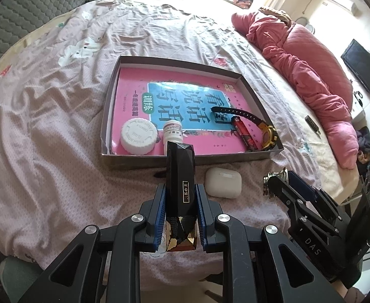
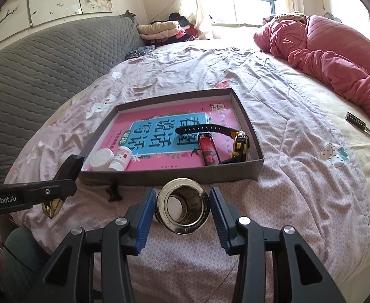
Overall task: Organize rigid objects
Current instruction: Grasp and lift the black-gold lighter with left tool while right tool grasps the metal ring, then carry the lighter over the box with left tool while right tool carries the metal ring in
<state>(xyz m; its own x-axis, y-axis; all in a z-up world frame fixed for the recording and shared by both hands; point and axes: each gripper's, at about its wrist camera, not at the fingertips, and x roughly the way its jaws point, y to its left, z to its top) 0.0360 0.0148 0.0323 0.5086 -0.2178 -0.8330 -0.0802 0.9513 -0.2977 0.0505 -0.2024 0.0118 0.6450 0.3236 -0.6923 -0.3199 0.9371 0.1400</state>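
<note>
Left tongs (image 1: 180,197): clamped on black faceted case (image 1: 180,174), your grip low, near its gold end, leaving top free to enter box (image 1: 192,160). Right tongs (image 2: 183,205): squeezing metal ring (image 2: 183,205) by rim, bore facing you. Both hover above bed (image 2: 298,176), just short of box. White earbud case (image 1: 224,182) lies on bed, unsorted

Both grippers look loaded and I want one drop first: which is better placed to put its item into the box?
Probably left: the left gripper holds the black-and-gold case with its tip already at the box wall; the right gripper with its metal ring sits farther back.
</note>
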